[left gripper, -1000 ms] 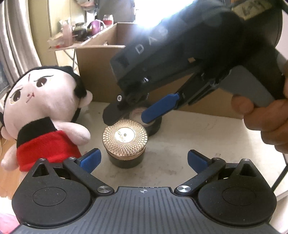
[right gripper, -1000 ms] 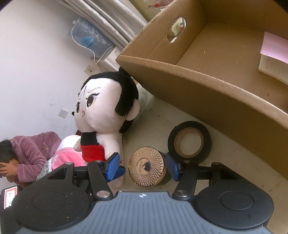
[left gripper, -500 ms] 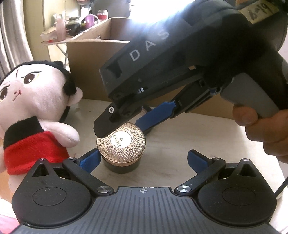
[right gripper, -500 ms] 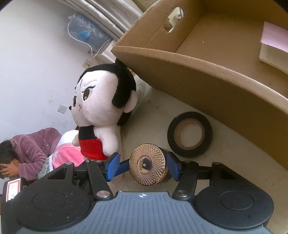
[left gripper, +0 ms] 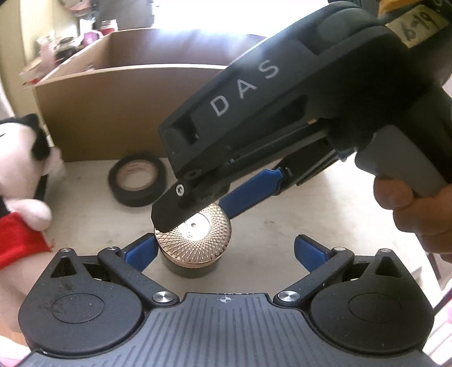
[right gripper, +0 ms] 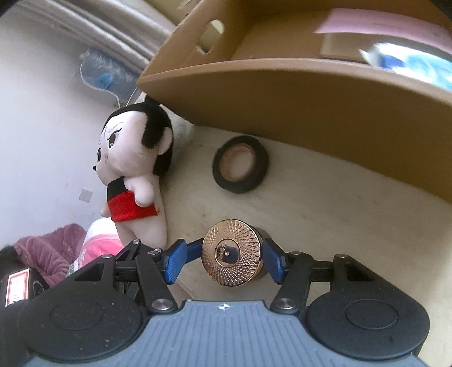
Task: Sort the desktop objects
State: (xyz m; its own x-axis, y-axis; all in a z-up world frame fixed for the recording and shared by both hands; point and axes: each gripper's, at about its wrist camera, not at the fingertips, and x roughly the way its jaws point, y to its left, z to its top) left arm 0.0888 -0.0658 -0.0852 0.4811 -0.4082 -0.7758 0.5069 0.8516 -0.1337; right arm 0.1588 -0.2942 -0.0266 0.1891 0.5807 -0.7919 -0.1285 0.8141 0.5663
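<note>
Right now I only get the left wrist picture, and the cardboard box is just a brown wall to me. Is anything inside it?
Observer: Yes. The right wrist view looks down into the cardboard box, and a pink-covered pad lies in it.
Operator: Anything else in there?
Observer: There is also something blue and white near the pad, too blurred to name.
Operator: Could a person carry that box easily?
Observer: Probably. Its side wall has a cut-out handle hole, which your view does not show.
</note>
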